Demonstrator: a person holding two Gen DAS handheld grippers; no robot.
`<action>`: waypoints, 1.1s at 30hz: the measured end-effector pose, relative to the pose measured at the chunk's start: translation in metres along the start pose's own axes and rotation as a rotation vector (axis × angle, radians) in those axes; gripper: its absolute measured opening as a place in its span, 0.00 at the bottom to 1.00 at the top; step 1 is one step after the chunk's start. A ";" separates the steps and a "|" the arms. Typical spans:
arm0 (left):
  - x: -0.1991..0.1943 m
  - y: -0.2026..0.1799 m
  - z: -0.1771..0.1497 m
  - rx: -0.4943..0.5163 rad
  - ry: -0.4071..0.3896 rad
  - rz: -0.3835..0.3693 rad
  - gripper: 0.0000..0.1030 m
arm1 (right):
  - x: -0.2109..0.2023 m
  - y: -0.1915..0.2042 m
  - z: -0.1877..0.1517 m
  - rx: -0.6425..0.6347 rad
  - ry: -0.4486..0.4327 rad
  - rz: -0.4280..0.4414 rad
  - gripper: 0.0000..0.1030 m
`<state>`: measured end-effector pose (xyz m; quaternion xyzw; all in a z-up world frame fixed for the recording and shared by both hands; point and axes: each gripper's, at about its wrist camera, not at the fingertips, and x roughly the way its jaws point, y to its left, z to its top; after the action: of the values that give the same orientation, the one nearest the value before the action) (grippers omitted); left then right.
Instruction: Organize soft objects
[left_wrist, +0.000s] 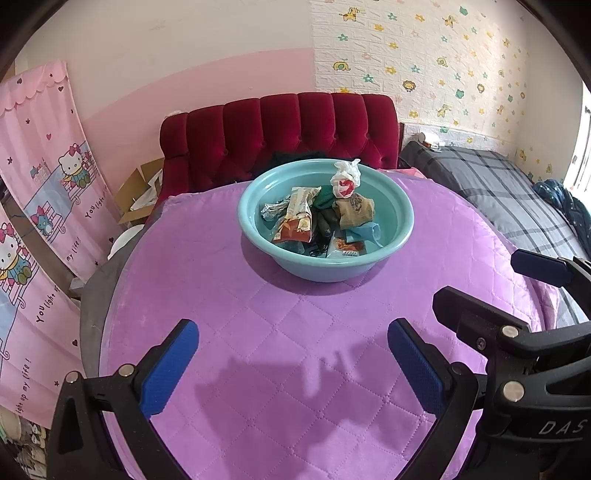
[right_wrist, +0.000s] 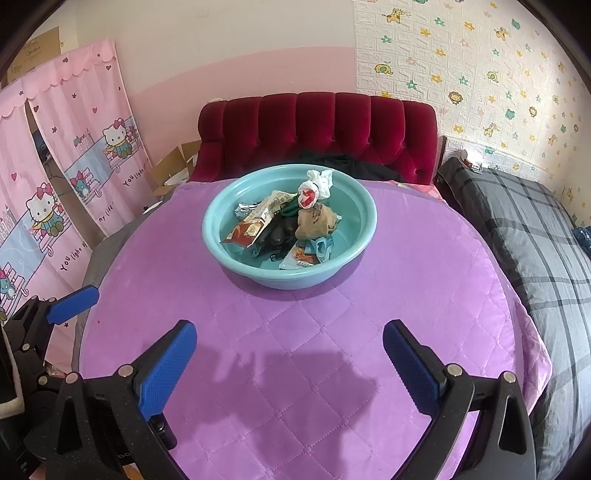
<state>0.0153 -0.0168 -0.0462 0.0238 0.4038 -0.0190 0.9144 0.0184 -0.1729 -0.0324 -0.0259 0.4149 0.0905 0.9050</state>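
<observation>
A teal basin (left_wrist: 258, 236) (right_wrist: 221, 243) stands on the purple quilted table (left_wrist: 258, 350) (right_wrist: 295, 332), toward its far side. In it lie a knotted white plastic bag (left_wrist: 345, 181) (right_wrist: 314, 190), a brown cloth (left_wrist: 356, 212) (right_wrist: 314, 221), snack wrappers (left_wrist: 297, 218) (right_wrist: 255, 225), a dark bundle (left_wrist: 325, 223) (right_wrist: 279, 230) and a light blue cloth (left_wrist: 364, 234) (right_wrist: 323, 245). My left gripper (left_wrist: 293, 339) is open and empty over the near table, well short of the basin. My right gripper (right_wrist: 290, 339) is open and empty, likewise. Each gripper shows at the edge of the other's view.
A red tufted headboard (left_wrist: 280, 133) (right_wrist: 317, 133) stands behind the table. A bed with a grey plaid cover (left_wrist: 509, 192) (right_wrist: 524, 229) is at the right. Pink cartoon curtains (left_wrist: 44, 206) (right_wrist: 74, 166) and a cardboard box (left_wrist: 142, 192) (right_wrist: 173, 170) are at the left.
</observation>
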 end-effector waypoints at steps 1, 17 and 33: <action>0.000 0.000 0.000 0.001 0.000 0.000 1.00 | 0.000 0.000 0.000 0.001 0.001 -0.001 1.00; 0.003 0.001 0.002 0.000 0.005 -0.013 1.00 | 0.002 -0.003 0.001 0.017 0.003 -0.008 1.00; 0.008 0.001 0.008 -0.003 0.014 -0.020 1.00 | 0.003 -0.003 0.006 0.014 0.000 -0.010 1.00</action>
<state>0.0263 -0.0168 -0.0469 0.0185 0.4105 -0.0271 0.9113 0.0253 -0.1748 -0.0307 -0.0217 0.4155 0.0832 0.9055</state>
